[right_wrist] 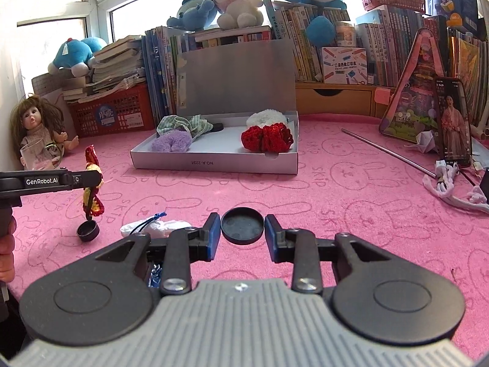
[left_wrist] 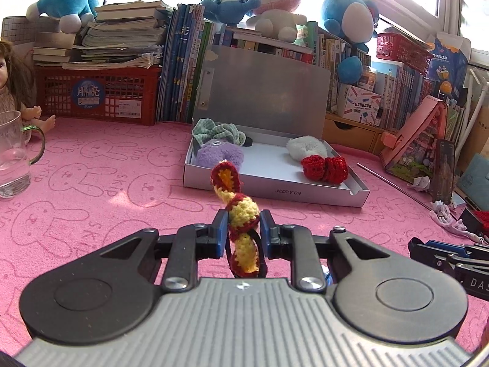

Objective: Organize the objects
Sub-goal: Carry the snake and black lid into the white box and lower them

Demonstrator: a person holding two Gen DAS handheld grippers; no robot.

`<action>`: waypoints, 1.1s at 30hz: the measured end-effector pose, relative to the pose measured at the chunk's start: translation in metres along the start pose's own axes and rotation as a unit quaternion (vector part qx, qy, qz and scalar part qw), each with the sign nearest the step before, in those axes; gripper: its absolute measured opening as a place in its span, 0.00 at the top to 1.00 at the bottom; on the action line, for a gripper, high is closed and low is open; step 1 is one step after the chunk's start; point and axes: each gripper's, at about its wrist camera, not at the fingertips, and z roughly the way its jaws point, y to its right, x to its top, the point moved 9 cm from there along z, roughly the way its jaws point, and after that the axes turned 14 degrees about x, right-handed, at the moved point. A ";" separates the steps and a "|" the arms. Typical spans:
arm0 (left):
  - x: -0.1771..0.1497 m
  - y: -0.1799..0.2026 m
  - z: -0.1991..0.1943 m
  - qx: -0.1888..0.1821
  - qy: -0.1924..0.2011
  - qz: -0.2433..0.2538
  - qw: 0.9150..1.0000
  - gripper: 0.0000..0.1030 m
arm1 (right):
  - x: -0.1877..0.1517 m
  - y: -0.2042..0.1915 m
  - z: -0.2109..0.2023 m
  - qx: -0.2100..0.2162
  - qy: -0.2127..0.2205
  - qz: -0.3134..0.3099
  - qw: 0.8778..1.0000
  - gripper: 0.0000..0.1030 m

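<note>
My left gripper [left_wrist: 243,224] is shut on a red and yellow crochet hair tie [left_wrist: 241,211], held upright above the pink mat; it also shows in the right wrist view [right_wrist: 91,189]. Ahead stands an open white box [left_wrist: 275,183] holding a green scrunchie [left_wrist: 218,131], a purple one [left_wrist: 218,154], a white one [left_wrist: 305,146] and a red crochet one [left_wrist: 325,168]. My right gripper [right_wrist: 243,229] is open, its fingers on either side of a flat black lid [right_wrist: 242,225] lying on the mat.
A small black cup [right_wrist: 88,231] and a white wrapped bundle [right_wrist: 159,227] lie left of my right gripper. A glass mug [left_wrist: 13,159] and a doll [right_wrist: 36,128] are at far left. A metal rod [right_wrist: 388,151], a phone [right_wrist: 454,125] and books line the right and back.
</note>
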 end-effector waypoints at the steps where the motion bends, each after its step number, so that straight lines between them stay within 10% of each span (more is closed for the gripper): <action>1: 0.003 0.003 0.001 -0.002 0.003 0.003 1.000 0.74 | 0.004 0.001 0.002 -0.002 0.002 -0.002 1.000 0.65; 33: 0.071 0.023 0.112 -0.032 -0.044 -0.009 0.998 0.74 | 0.082 0.061 0.109 0.019 -0.008 0.095 0.995 0.65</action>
